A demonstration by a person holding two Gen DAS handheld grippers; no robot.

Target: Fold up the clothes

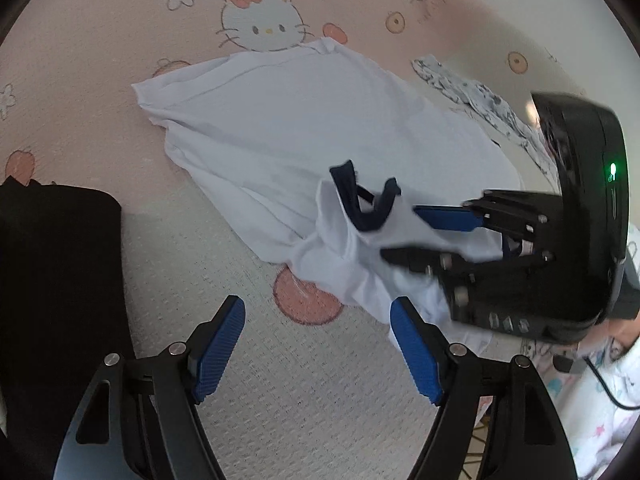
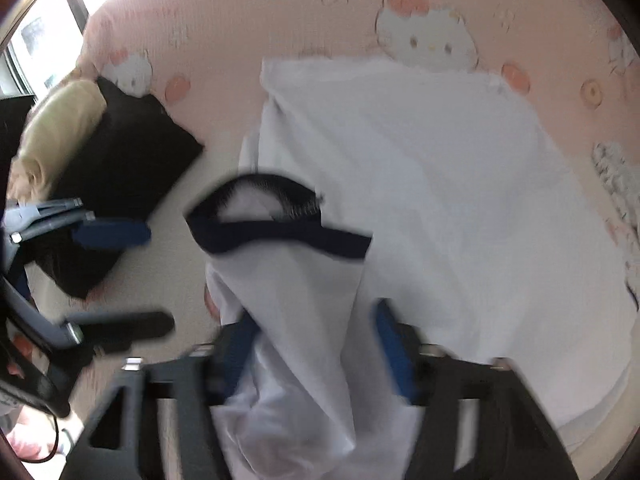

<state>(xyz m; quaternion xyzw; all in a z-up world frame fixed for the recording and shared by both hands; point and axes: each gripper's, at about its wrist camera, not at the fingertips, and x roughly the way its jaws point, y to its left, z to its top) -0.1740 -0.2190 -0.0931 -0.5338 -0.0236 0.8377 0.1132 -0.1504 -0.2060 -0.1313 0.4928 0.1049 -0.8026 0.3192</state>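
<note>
A white shirt [image 1: 304, 128] lies spread out on a pink cartoon-cat bed cover [image 1: 100, 40], with most of it flat and its near end bunched up. The right gripper [image 1: 404, 236] is at that bunched end, next to the dark blue collar [image 1: 366, 208]. Cloth runs between its fingers, but the right wrist view is blurry, so I cannot tell if they are pinching the shirt or are just around it. The left gripper [image 1: 318, 344] hangs low over the cover with its blue fingers spread wide and nothing in them; one finger [image 1: 416, 344] is just beside the edge of the shirt. Here is what could go wrong. If the grip is loose, the soft cloth could slip out and flop down in a heap. If only one end is pulled, the flat part could drag and wrinkle, and the fold would come out crooked. The two grippers are close, so they could bump. The cover is soft and bumpy, so cloth may catch on it. A black cloth [image 1: 52, 248] lies to the left, a yellow bundle [image 2: 60, 128] sits beyond it, and a flowery cloth [image 1: 472, 96] lies to the right. Bright light comes from a window [image 2: 40, 32] far off.
</note>
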